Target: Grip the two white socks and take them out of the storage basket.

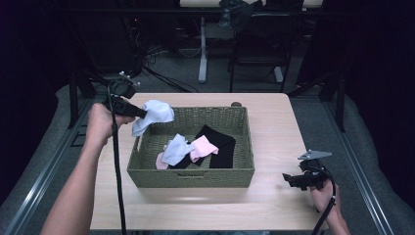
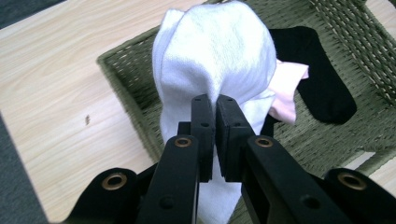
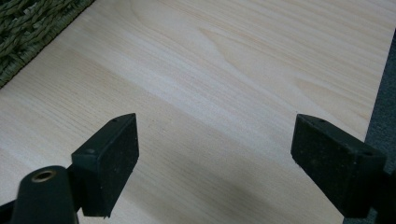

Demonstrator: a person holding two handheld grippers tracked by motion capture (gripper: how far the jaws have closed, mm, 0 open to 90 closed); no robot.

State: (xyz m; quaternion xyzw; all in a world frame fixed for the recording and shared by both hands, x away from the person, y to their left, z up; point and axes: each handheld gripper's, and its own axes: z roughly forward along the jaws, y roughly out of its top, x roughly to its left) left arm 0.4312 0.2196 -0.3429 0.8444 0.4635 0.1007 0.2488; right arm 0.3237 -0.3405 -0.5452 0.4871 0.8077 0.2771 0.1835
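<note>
A white sock (image 1: 154,114) (image 2: 215,60) hangs above the far left corner of a woven olive basket (image 1: 191,177) (image 2: 128,84), pinched in my left gripper (image 1: 142,113) (image 2: 215,100), which is shut on it. Inside the basket lie a black sock (image 1: 220,147) (image 2: 317,74), a pink sock (image 1: 203,147) (image 2: 286,88) and another white sock (image 1: 175,150). My right gripper (image 1: 288,180) (image 3: 215,154) rests low over the bare wood at the table's near right. Its jaws stand wide open with nothing between them.
The light wooden table (image 1: 274,132) (image 3: 233,70) has free room to the right of the basket and in front of it. A corner of the basket (image 3: 28,28) shows at the upper left of the right gripper view. Chairs and cables stand on the floor beyond the far edge.
</note>
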